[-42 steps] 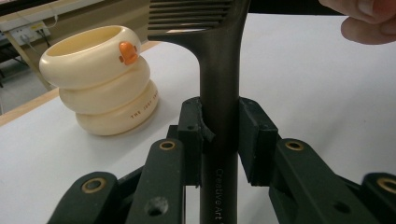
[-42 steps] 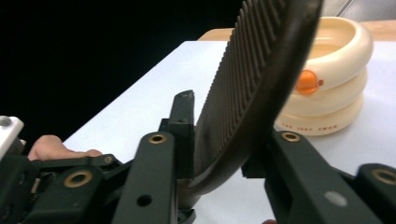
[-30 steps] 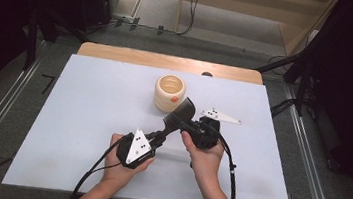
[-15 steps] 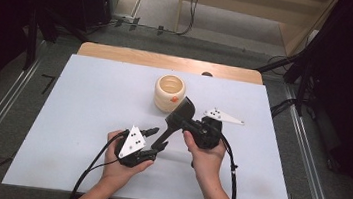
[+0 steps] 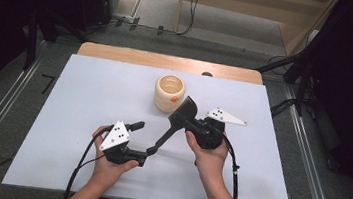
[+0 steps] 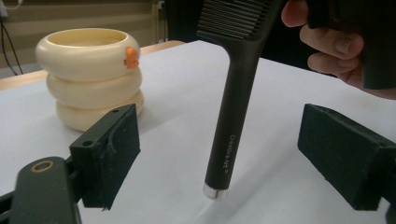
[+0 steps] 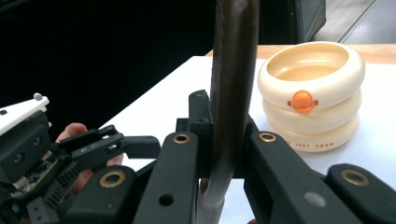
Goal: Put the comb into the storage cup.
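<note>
A black brush [image 5: 174,127] with a long handle hangs slanted over the white table sheet [image 5: 89,94]. My right gripper [image 5: 185,124] is shut on it just below its head. In the right gripper view the jaws [image 7: 224,154] clamp the dark handle [image 7: 231,93]. My left gripper [image 5: 141,138] sits at the handle's lower end; its jaws have just been opening. In the left gripper view the handle [image 6: 236,107] stands between the two wide-apart pads [image 6: 112,154], touching neither. A cream ringed cup [image 5: 169,92] with an orange dot stands just behind the brush head.
The cup [image 6: 91,79] is close on the left ahead of the left jaws, and a hand [image 6: 336,46] is at the upper right. A wooden strip [image 5: 169,61] runs along the table's far edge. Cables trail from both grippers toward the near edge.
The left gripper's jaws have opened and let go of the brush handle's end, and that gripper has shifted a little to the left. The right gripper and the brush have kept still.
</note>
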Available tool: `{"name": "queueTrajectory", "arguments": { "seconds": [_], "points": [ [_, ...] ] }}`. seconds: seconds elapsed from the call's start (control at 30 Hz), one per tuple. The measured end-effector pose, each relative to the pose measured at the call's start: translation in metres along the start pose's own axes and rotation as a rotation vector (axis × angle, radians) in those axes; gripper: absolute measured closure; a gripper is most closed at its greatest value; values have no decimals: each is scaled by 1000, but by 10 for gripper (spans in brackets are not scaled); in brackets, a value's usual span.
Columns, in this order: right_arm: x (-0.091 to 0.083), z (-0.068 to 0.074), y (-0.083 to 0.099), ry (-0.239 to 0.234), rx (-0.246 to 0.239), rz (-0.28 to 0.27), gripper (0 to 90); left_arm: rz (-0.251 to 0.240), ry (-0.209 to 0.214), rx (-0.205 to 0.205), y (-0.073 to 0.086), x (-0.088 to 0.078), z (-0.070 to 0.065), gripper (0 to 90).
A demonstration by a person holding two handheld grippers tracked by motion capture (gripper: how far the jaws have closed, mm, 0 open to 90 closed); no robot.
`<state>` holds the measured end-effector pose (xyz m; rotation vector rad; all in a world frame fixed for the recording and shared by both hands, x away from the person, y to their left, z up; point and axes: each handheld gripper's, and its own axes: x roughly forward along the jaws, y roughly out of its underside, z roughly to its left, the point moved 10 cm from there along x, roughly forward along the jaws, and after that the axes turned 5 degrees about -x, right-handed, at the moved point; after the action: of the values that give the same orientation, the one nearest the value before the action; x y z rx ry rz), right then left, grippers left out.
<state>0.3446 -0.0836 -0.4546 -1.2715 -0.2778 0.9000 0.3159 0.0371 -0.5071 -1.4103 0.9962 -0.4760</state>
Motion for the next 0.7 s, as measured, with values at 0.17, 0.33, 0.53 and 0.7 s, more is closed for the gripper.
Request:
{"name": "queueTrajectory", "arguments": {
  "seconds": [0.17, 0.33, 0.53, 0.7],
  "points": [
    [-1, -1, -2, 8, -19, -5, 833, -15, -29, -24, 0, -11, 12, 0],
    [-2, -3, -4, 13, -27, -12, 834, -23, -37, -29, 1, -23, 21, 0],
    [-4, -6, -7, 24, -49, -19, 834, -31, -75, -32, 3, -40, 36, 0],
    [-6, -7, -9, 28, -59, -23, 834, -39, -103, -39, 6, -55, 49, 0]
  ]
}}
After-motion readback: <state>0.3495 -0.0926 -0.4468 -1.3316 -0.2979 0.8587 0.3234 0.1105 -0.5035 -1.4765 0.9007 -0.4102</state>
